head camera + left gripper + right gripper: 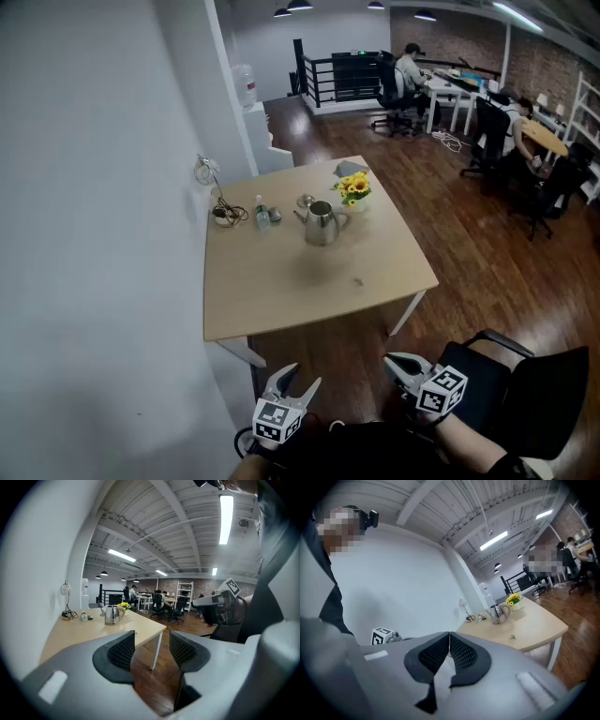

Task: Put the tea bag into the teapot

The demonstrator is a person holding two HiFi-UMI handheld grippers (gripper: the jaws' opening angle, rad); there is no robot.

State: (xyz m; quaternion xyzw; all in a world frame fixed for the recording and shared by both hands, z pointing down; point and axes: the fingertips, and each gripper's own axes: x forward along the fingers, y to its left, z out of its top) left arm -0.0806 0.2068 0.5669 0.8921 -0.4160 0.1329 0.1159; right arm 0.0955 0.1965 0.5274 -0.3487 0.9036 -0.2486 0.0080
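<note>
Claws are hovering low in frame, left claw (300,375) spread, right claw (392,360) pinched together empty; hasty reaching is risking toppling shiny steel teapot (322,225).

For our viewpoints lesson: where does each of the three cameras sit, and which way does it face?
Head view: on the head, facing down at the table and teapot; left gripper and right gripper show.
Left gripper view: on that gripper, facing the table past parted fingers; right gripper shows.
Right gripper view: on that gripper, facing the table past closed fingers; left gripper's cube shows.
Shared: all see the teapot.
</note>
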